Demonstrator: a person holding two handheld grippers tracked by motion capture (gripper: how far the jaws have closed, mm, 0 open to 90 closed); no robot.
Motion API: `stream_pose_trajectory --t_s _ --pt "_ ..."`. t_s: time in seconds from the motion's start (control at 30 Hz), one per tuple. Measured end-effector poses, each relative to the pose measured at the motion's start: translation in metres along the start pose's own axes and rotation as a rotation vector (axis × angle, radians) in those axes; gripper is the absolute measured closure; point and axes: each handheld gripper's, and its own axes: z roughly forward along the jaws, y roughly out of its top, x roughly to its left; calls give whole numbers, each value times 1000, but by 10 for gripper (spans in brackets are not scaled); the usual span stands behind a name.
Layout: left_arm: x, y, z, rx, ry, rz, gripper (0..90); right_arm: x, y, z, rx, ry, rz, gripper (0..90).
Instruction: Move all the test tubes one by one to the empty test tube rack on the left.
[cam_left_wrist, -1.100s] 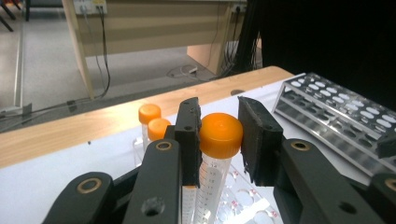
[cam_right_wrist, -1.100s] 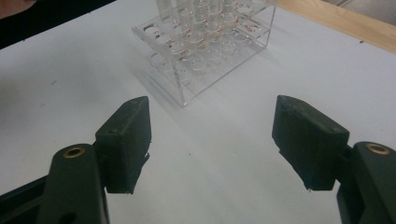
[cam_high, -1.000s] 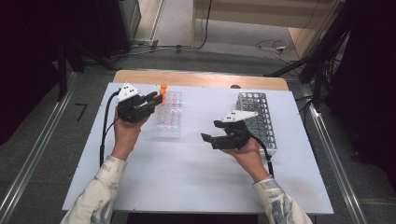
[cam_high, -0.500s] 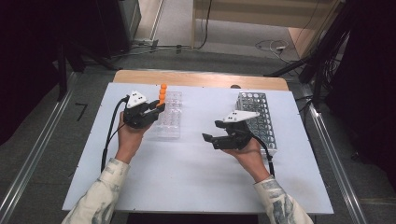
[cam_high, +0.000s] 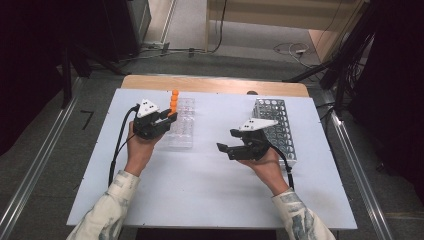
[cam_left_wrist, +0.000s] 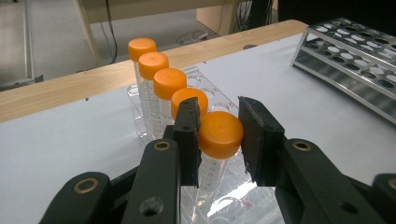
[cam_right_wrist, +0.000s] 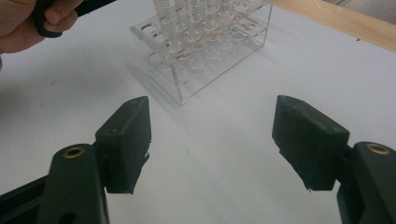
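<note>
Glossy clear plastic rack (cam_left_wrist: 219, 196), matt orange caps (cam_left_wrist: 220, 134), metal rack (cam_high: 276, 127).

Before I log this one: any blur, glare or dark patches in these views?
High view: soft overall, table evenly lit, surroundings nearly black. Left gripper view: the cap between the jaws is sharp, metal rack slightly soft. Right gripper view: jaws a little blurred, clear rack shows small glints.

Five orange-capped tubes (cam_left_wrist: 168, 88); one clear rack (cam_high: 181, 131); one metal rack (cam_high: 277, 127); two claws.
</note>
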Motion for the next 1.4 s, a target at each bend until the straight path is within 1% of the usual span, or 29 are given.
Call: stream_pose_trajectory --t_s 0.13,0.27,0.37,0.53,0.6,0.67,0.73,0.97,1.07,1.17,1.3,1.37,1.4 --pt "0 0 0 1 2 -2 683 0 0 0 -2 1 3 268" --pt "1 -1 -3 -6 5 -15 616 -1 0 -1 -7 1 4 267" --pt "2 -1 -5 -17 1 -40 582 -2 0 -2 -11 2 9 267" --pt "3 1 -10 -9 -21 -83 438 -3 0 -2 -11 4 13 267" --pt "4 2 -12 -7 -32 -98 394 -3 0 -3 -15 4 15 266" --pt "3 2 -13 7 -27 -105 359 -3 1 -4 -20 3 16 265" --pt "3 2 -14 11 -32 -112 321 -4 1 -4 -23 1 17 262" --pt "0 2 -19 21 -62 -133 201 -5 1 -7 -33 -19 23 250" --pt "0 1 -24 21 -58 -133 178 -6 0 -8 -39 -28 29 248" --pt "1 -1 -28 22 -55 -132 176 -7 -1 -9 -37 -40 38 245" --pt "1 -5 -31 41 -73 -138 144 -8 -1 -9 -37 -49 35 241" --pt "1 -9 -32 42 -75 -146 142 -8 -2 -10 -39 -51 38 241" --pt "1 -10 -32 47 -73 -143 134 -9 -2 -10 -40 -54 37 241"
